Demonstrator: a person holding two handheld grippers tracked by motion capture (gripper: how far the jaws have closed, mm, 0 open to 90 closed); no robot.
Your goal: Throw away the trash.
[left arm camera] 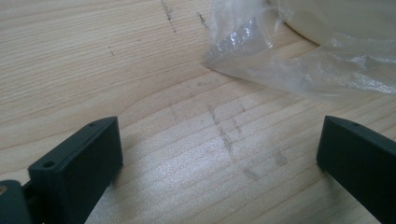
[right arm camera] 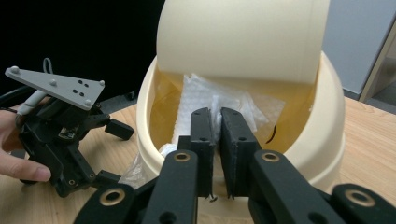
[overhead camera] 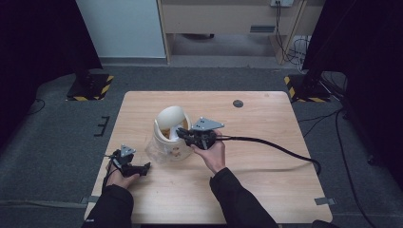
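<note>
A cream bin with a tilted swing lid stands mid-table. My right gripper reaches into its mouth from the right. In the right gripper view the jaws stand almost together, pinching white bubble wrap just inside the bin, under the lid. My left gripper rests low on the table at the front left, open, with bare wood between its jaws. Clear plastic film spills from the bin's base just beyond them. The left gripper also appears in the right gripper view.
A black cable trails from the right gripper across the table's right half. A dark round disc sits near the wooden table's far edge. Two black stand bases with hazard stripes sit on the grey floor behind.
</note>
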